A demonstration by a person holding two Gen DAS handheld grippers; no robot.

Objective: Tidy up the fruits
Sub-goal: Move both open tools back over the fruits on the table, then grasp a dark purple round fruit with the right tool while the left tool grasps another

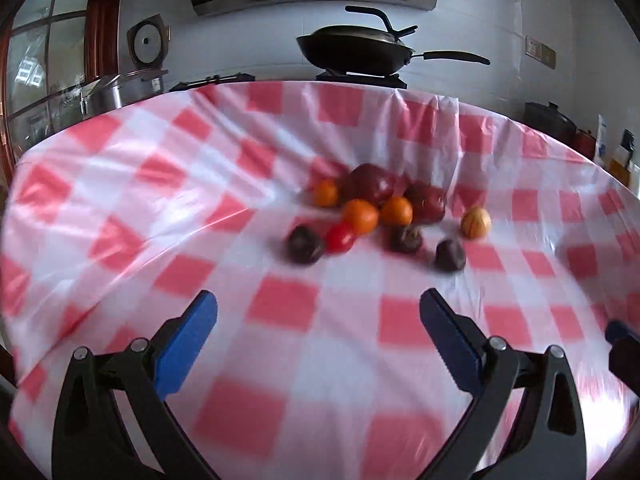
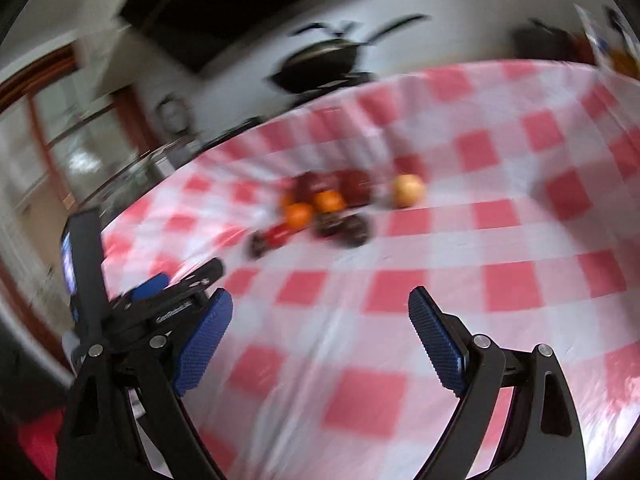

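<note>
Plainly spread wide, left gripper (image 1: 318, 300), blue pads (image 1: 188, 344) well apart with nothing between them, hanging over bare checked cloth (image 1: 120, 184) on the bench. Ahead of it, well apart, a loose cluster of fruits: three oranges (image 1: 360, 216) at the centre, two dark red apples (image 1: 370, 184) just behind them, a small red tomato-like fruit (image 1: 340, 237) touching the nearest orange. Nearer the gripper, three dark purple round fruits (image 1: 305, 244) strung across the front of the cluster. Off to the right of the group, standing apart, one pale yellow fruit (image 1: 475, 222). Beyond the bench's far edge, a black wok (image 1: 354, 50) on a stove.

Likewise spread wide and empty, right gripper (image 2: 320, 300), over the same cloth, the picture badly blurred. Ahead and slightly left of it, the same fruit cluster, the pale yellow fruit (image 2: 408, 190) at its right. Close beside its left finger, the left gripper's black frame (image 2: 160, 300).
</note>
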